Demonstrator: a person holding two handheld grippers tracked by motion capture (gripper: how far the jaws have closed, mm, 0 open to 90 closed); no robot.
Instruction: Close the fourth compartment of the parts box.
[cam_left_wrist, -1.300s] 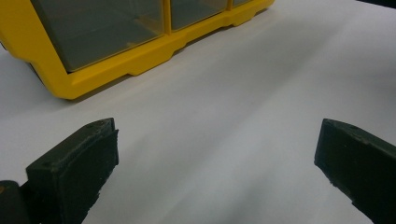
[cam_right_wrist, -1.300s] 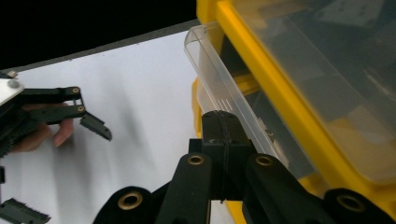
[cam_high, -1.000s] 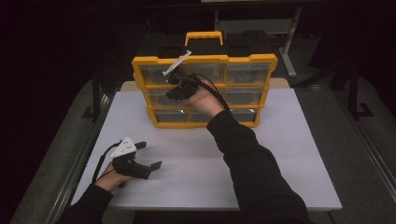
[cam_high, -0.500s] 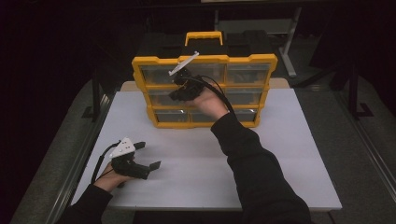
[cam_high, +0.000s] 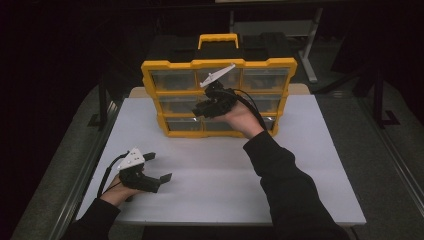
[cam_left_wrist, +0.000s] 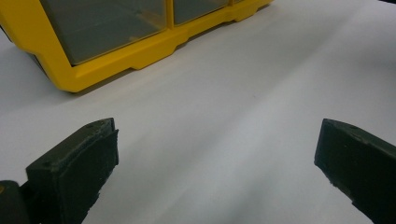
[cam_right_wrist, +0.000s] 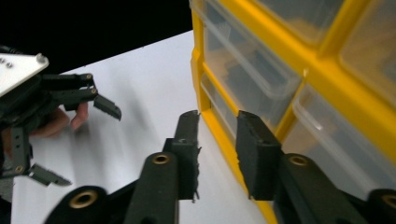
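Note:
A yellow organiser box (cam_high: 175, 64) with clear plastic drawers stands upright at the back of the white table (cam_high: 225, 175). My right gripper (cam_high: 198, 111) hovers just in front of its middle row of drawers. In the right gripper view its jaws (cam_right_wrist: 217, 116) have just been opening and stand a little apart with nothing between them, beside the yellow frame (cam_right_wrist: 327, 88) and a clear drawer (cam_right_wrist: 252, 70). My left gripper (cam_high: 159, 167) rests low at the table's front left, wide open over bare table (cam_left_wrist: 217, 130). The box's lower corner (cam_left_wrist: 116, 70) lies ahead of it.
A black and yellow carrying handle (cam_high: 218, 39) tops the box. Dark metal frames and stands surround the table at the back and sides. My left gripper (cam_right_wrist: 79, 142) also appears far off in the right gripper view. White table surface spreads between the two hands.
My right gripper has slid to the right and slightly down along the front of the box, and its jaws have parted. The left hand has stayed where it was.

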